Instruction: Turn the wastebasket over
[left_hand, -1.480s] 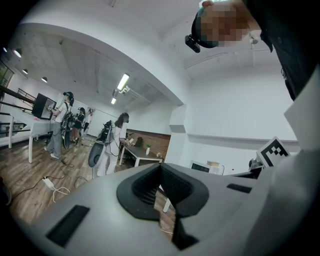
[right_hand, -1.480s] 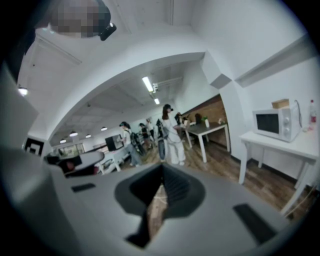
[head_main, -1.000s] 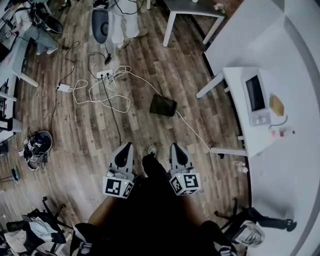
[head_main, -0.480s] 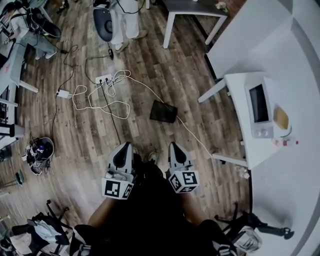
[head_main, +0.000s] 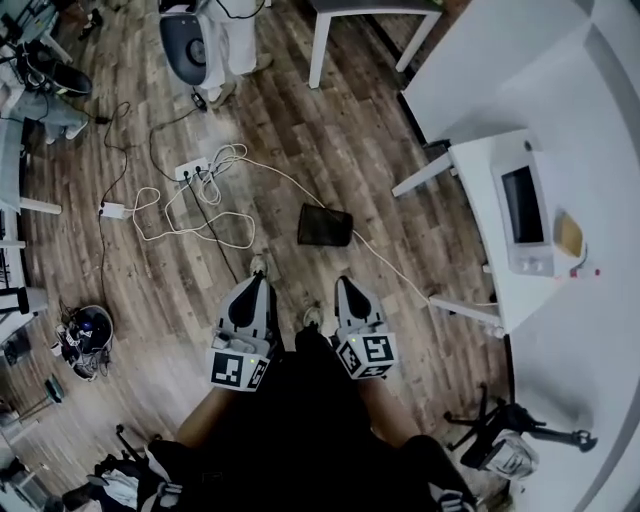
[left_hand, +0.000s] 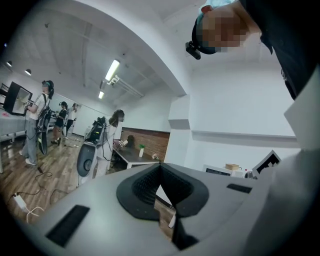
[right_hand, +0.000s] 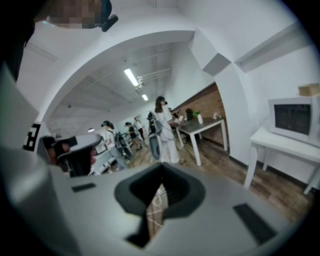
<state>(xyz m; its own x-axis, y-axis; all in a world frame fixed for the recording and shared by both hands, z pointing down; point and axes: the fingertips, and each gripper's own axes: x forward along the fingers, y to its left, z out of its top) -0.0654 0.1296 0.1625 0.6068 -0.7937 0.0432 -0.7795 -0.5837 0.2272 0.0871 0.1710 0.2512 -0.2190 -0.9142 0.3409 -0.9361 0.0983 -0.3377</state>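
Both tools are closed and hold nothing. In the left gripper view the left gripper (left_hand: 160, 172) has its dark pads pressed together. The right gripper (right_hand: 161, 172) looks the same in its own view.

The head view alone shows the wastebasket (head_main: 325, 225). It is a dark rectangle on the wood floor (head_main: 300, 130), ahead of both grippers and well apart from them. From above I cannot tell which way up it sits. A white cable (head_main: 200, 185) runs from a power strip (head_main: 193, 170) and passes just beside it. From that view the left gripper (head_main: 252, 285) and right gripper (head_main: 345, 285) sit side by side, over the person's legs. A round bin (head_main: 88, 330) full of clutter stands far to the left.

Neither gripper view shows the wastebasket. Both show the room at standing height, which the head view cannot. The left gripper view has a person (left_hand: 112, 137) beside a table (left_hand: 132, 157). The right gripper view has a person (right_hand: 162, 127) by a table (right_hand: 200, 125). It also shows the microwave (right_hand: 292, 120) front-on, on a white table (right_hand: 280, 142). The head view shows that microwave (head_main: 530, 215) only from above.
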